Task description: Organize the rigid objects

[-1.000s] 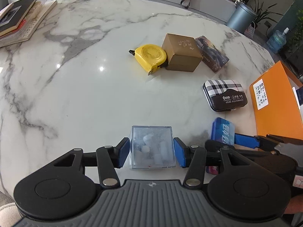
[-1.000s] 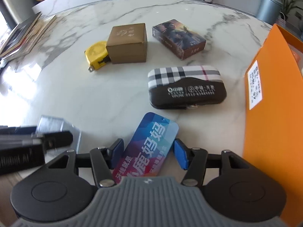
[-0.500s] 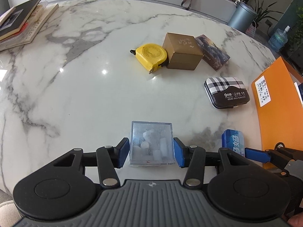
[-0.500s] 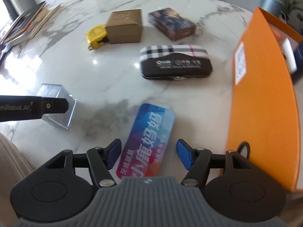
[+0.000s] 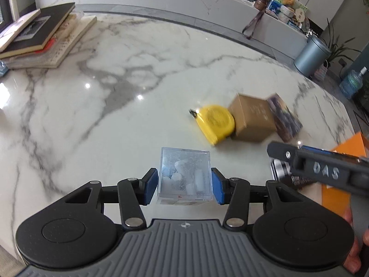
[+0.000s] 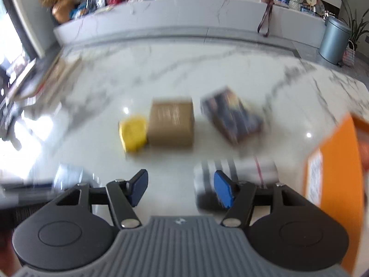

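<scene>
My left gripper (image 5: 184, 185) is shut on a clear plastic cube box (image 5: 184, 177) with white bits inside, held above the marble table (image 5: 92, 115). My right gripper (image 6: 180, 188) is open and empty, its blue pads (image 6: 222, 190) wide apart; its view is blurred. It also shows in the left wrist view (image 5: 322, 170) at the right. Ahead lie a yellow tape measure (image 5: 215, 123), a brown box (image 5: 253, 120) and a dark card box (image 5: 286, 120). The plaid case (image 6: 237, 175) lies just past the right pad. An orange box (image 6: 334, 168) stands at the right.
A stack of books (image 5: 39, 39) lies at the table's far left. A marble counter (image 5: 184, 4) runs behind the table with clutter on it. A grey bin (image 5: 310, 56) and a water bottle (image 5: 351, 84) stand on the floor beyond.
My right gripper has left the blue tin and risen forward fast, the tin now out of view. My left gripper has lifted the clear cube and tilted up.
</scene>
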`<state>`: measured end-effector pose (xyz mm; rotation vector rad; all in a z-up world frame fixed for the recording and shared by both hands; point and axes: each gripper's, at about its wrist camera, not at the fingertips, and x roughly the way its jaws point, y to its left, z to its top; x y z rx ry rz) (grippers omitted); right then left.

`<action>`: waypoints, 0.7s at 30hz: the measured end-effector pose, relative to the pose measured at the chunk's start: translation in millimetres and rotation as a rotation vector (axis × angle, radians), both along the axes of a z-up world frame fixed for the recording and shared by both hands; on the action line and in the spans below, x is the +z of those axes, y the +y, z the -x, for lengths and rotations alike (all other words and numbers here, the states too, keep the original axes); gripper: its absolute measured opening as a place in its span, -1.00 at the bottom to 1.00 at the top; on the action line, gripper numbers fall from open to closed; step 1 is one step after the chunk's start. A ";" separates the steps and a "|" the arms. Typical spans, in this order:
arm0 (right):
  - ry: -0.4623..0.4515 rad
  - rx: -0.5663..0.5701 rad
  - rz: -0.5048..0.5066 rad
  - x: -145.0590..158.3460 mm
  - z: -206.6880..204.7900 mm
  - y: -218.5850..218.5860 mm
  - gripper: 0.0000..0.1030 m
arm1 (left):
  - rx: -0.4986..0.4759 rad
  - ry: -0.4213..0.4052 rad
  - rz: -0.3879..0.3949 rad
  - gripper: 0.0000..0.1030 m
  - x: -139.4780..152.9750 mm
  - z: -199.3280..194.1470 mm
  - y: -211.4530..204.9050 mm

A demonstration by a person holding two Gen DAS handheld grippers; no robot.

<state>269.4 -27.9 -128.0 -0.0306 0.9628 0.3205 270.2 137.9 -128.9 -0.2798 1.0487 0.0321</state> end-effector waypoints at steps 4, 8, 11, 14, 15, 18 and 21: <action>-0.013 -0.030 -0.006 -3.4 -35.2 21.7 0.25 | 0.014 -0.010 -0.005 0.08 1.9 -15.9 9.5; 0.019 -0.053 -0.025 -13.0 -60.3 33.7 0.23 | 0.013 -0.016 0.000 0.08 0.8 -26.8 12.7; 0.038 -0.066 -0.007 -20.1 -71.1 39.8 0.21 | 0.011 -0.015 0.004 0.08 -0.3 -31.7 12.3; 0.050 -0.073 -0.001 -26.3 -76.4 40.8 0.19 | 0.007 -0.009 0.005 0.08 -0.2 -31.6 10.9; 0.049 -0.069 -0.001 -27.3 -76.4 40.7 0.18 | 0.006 -0.008 0.004 0.08 0.5 -30.5 10.3; 0.050 -0.068 -0.013 -25.7 -74.3 37.7 0.17 | 0.005 -0.008 0.004 0.08 6.8 -23.9 9.1; 0.009 -0.054 -0.036 -9.5 -61.9 31.3 0.17 | 0.007 -0.022 0.009 0.08 19.9 -12.3 6.8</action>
